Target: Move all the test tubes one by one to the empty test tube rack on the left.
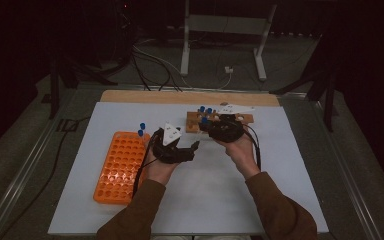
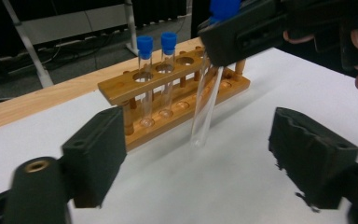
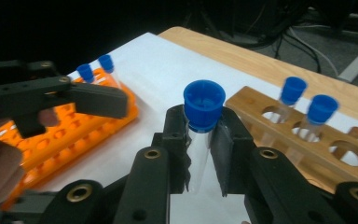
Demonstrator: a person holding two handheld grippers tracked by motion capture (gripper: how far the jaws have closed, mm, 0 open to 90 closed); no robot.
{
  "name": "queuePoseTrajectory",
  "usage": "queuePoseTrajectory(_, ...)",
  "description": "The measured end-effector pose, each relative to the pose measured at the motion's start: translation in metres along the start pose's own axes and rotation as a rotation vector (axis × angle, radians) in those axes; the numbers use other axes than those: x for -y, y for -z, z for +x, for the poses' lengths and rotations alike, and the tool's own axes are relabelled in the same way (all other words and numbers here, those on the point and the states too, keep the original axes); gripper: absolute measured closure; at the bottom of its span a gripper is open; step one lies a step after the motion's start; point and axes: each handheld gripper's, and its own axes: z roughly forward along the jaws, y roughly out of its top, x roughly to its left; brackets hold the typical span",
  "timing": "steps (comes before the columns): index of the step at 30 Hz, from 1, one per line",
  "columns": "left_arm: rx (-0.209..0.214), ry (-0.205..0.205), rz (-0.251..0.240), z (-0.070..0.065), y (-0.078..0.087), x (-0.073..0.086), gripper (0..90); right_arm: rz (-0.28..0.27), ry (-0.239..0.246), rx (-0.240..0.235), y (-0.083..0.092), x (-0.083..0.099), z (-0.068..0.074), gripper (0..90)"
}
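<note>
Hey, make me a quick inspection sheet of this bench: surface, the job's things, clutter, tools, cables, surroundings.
Surface: white sheet on a wooden table, bare wood strip along the far edge.
Job's things: wooden rack holding two blue-capped tubes; orange rack with two capped tubes at its far end; one capped test tube lifted clear of the wooden rack.
Clutter: nothing seen.
Tools: right tool shut on the test tube just below its cap; left tool open, jaws facing the hanging tube, not touching it.
Cables: black leads trail from both tools; loose cables on the floor beyond the table.
Surroundings: dark room, white metal stand behind.
</note>
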Motion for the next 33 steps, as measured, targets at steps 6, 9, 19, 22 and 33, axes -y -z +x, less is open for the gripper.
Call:
queuePoseTrajectory(6, -0.013, -0.008, 0.008, -0.002, -0.008, -0.003, 41.5, 0.013, 0.014, -0.031, -0.003, -0.001, 0.008, 76.2)
queuePoseTrajectory(9, -0.011, -0.019, 0.012, -0.003, -0.010, -0.002, 52.5, 0.014, 0.022, -0.045, -0.004, -0.002, 0.012, 76.2)
queuePoseTrajectory(19, -0.008, -0.032, 0.020, -0.003, -0.014, -0.001, 74.6, 0.035, 0.027, -0.083, -0.010, -0.002, 0.017, 76.2)
queuePoseTrajectory(22, -0.014, -0.038, 0.024, -0.003, -0.014, -0.001, 77.6, 0.039, 0.028, -0.088, -0.011, -0.002, 0.017, 76.1)
queuePoseTrajectory(33, -0.032, -0.016, 0.033, 0.002, -0.013, 0.000, 78.4, -0.004, -0.019, -0.135, -0.002, -0.002, 0.007, 41.7)
